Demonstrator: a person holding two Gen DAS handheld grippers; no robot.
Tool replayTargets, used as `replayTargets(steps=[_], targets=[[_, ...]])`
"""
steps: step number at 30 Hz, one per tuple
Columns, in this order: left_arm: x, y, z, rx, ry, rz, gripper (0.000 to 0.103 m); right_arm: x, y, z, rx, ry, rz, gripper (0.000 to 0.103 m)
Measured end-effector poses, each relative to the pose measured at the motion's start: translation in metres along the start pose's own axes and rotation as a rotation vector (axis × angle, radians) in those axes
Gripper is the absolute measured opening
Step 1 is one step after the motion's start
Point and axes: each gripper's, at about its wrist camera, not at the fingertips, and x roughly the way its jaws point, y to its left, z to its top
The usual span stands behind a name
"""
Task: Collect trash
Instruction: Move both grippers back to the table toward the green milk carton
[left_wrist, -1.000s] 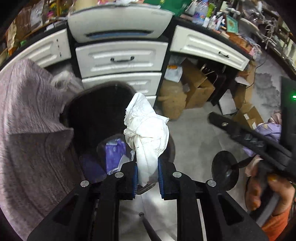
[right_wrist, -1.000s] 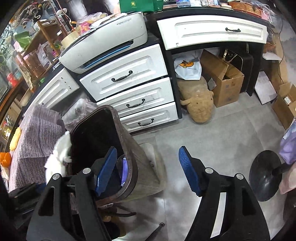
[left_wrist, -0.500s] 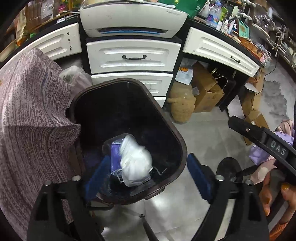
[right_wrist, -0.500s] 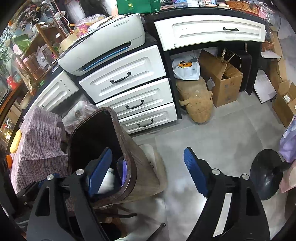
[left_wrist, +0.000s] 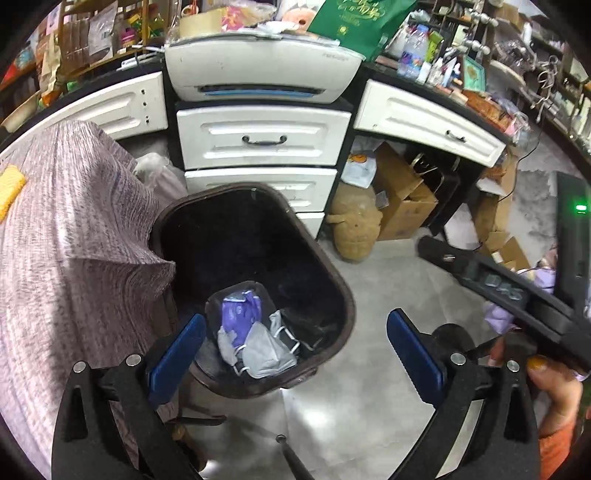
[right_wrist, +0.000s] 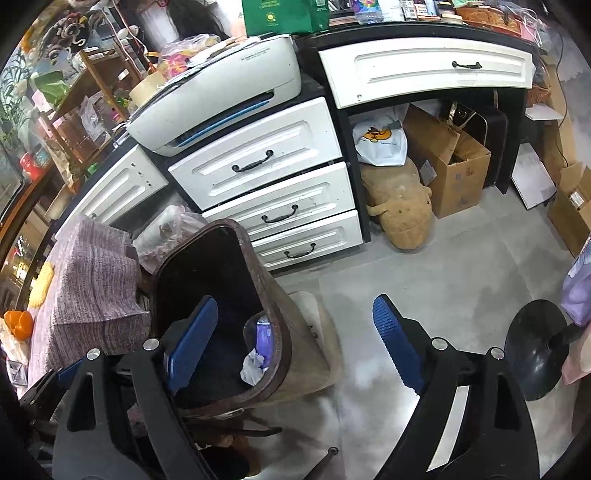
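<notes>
At the bottom of the dark brown trash bin (left_wrist: 332, 273), a crumpled white tissue (left_wrist: 264, 350) lies beside purple wrappers (left_wrist: 240, 314), below and between the left gripper (left_wrist: 295, 347) fingers, spread wide and empty. The right gripper (right_wrist: 295, 343) is likewise wide open, holding nothing.

Even indoor light from above, both views fairly sharp — a bright glare patch on the glossy floor (left_wrist: 295, 402) beside the bin (left_wrist: 332, 280), whose inside sinks into deep shadow. Heavy fisheye bending, black vignette corners — edges slightly soft.
</notes>
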Motion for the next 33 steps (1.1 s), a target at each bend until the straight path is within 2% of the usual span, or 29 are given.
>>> replayTargets(steps=[6, 14, 22, 27, 33], targets=[[-0.048, -0.004, -0.005, 0.049, -0.079, -0.043, 0.097, -0.007, 0.022, 0.003, -0.041, -0.004, 0.050, 0.086], [-0.107, 0.029, -0.020, 0.025, -0.174, -0.012, 0.097, -0.026, 0.092, -0.001, -0.189, -0.008, 0.175, 0.086], [-0.155, 0.086, -0.048, -0.053, -0.231, 0.094, 0.097, -0.052, 0.201, -0.028, -0.461, 0.001, 0.381, 0.086], [-0.180, 0.126, -0.069, -0.138, -0.246, 0.149, 0.097, -0.061, 0.263, -0.056, -0.619, 0.043, 0.508, 0.086], [-0.205, 0.180, -0.100, -0.222, -0.234, 0.253, 0.097, -0.073, 0.330, -0.095, -0.814, 0.121, 0.673, 0.086]])
